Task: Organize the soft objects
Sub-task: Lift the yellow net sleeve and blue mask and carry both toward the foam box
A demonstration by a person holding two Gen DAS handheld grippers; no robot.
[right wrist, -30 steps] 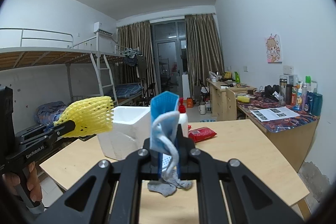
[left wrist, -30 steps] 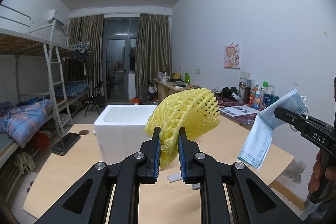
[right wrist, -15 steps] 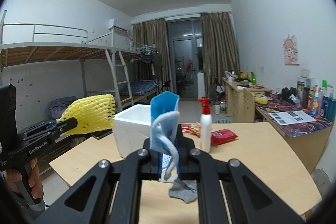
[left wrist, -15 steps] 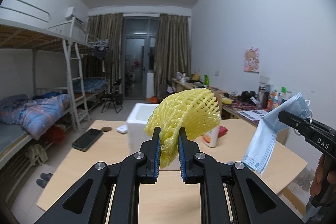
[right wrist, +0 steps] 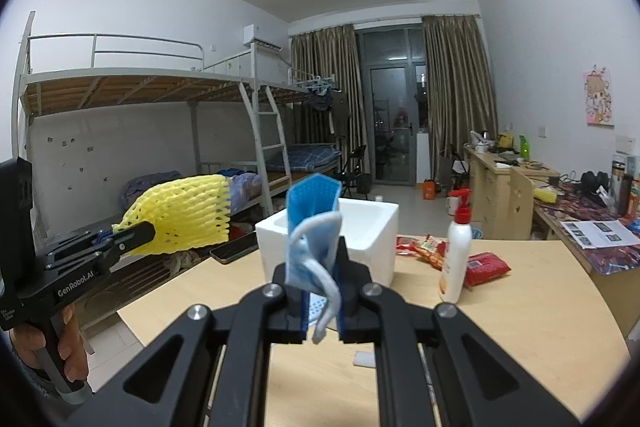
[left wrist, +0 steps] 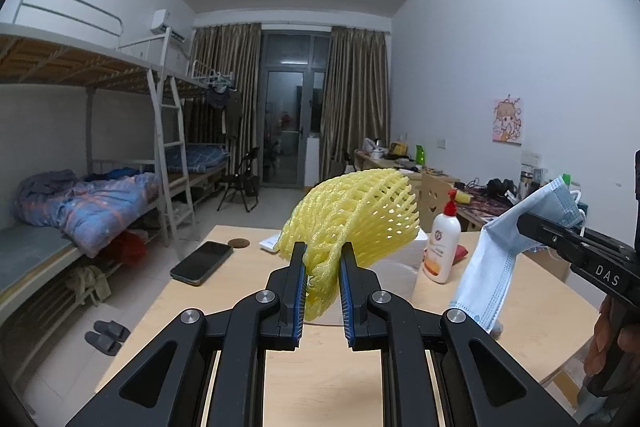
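Note:
My left gripper [left wrist: 323,267] is shut on a yellow foam fruit net [left wrist: 356,217] and holds it in the air above the wooden table [left wrist: 320,379]. The net also shows at the left of the right wrist view [right wrist: 188,213]. My right gripper [right wrist: 318,255] is shut on a blue face mask [right wrist: 314,235], which hangs from it at the right of the left wrist view [left wrist: 504,259]. A white foam box [right wrist: 352,239] stands open on the table beyond both grippers; in the left wrist view the net hides most of it.
A white pump bottle [right wrist: 456,251] with a red top stands right of the box, with red snack packets [right wrist: 484,263] behind it. A black phone [left wrist: 202,263] lies at the table's left edge. A small white scrap [right wrist: 364,359] lies on the table. Bunk beds stand to the left.
Both grippers have pulled back and up from the foam box with their loads still held. The box and bottle look farther away, and more of the room shows.

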